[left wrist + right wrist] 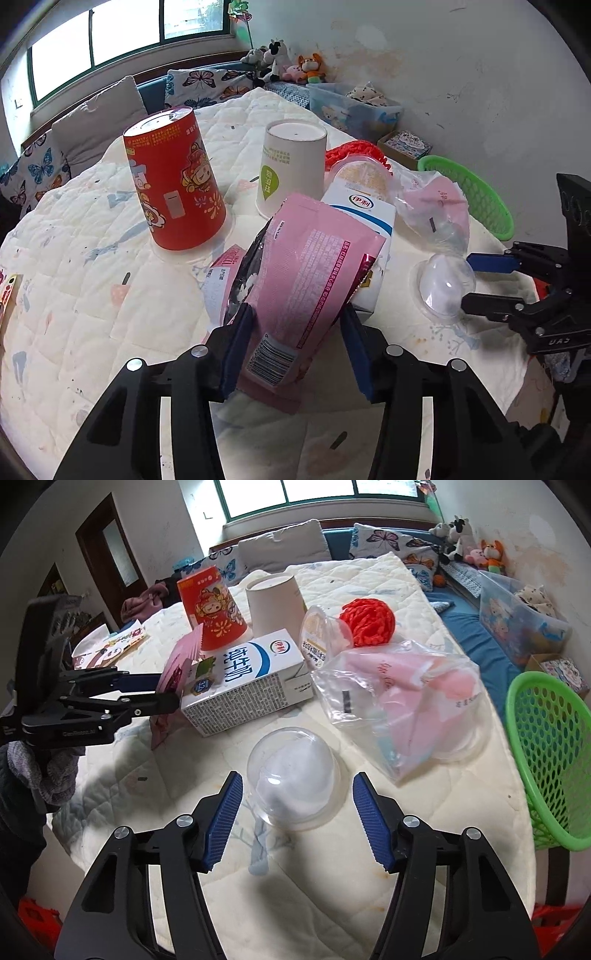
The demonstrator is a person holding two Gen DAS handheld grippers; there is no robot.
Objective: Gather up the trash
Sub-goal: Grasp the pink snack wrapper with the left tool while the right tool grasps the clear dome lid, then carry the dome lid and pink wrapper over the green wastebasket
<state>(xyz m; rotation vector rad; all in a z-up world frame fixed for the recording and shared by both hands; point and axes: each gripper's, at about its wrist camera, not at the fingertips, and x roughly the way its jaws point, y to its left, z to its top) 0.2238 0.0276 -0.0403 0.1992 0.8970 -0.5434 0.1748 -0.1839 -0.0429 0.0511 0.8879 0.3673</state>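
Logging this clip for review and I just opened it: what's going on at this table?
A person is clearing trash with two handheld grippers. The left gripper has its fingers on either side of a pink wrapper, which leans on a milk carton; whether it is clamped is unclear. The right gripper is open around a clear plastic dome lid on the quilted table cover. A green basket waits at the edge.

The left wrist view looks low and close along its own fingers across the quilted table (92,295) toward the window wall. The right wrist view looks from the table's other side, also close, toward the same window. Both share the milk carton (369,221) (243,679), red cup (177,184) (212,613) and green basket (476,195) (550,753).
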